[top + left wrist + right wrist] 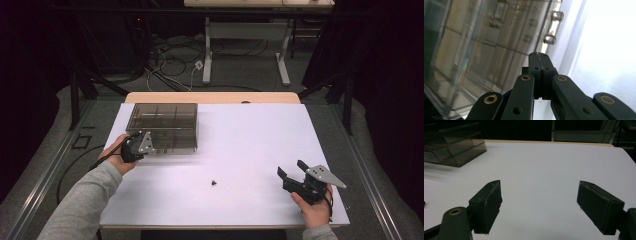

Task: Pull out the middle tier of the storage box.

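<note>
A smoky see-through compartment box (162,125) lies on the white table top (250,140) at the back left. My left gripper (145,146) is at the box's front left corner. In the left gripper view the jaws are pressed together, and the gripper (539,55) has its tip against the side of the box (481,42) near two clear knobs (553,27). My right gripper (290,168) is held over the front right of the table. Its jaws stand wide apart, and the gripper (539,192) has nothing between them. A small black part (214,183) lies loose at the table's front middle.
In the right gripper view the box (454,142) sits far off at the upper left. Beyond the table are a desk frame (245,45) and cables (175,65) on the floor. Dark stands flank both sides.
</note>
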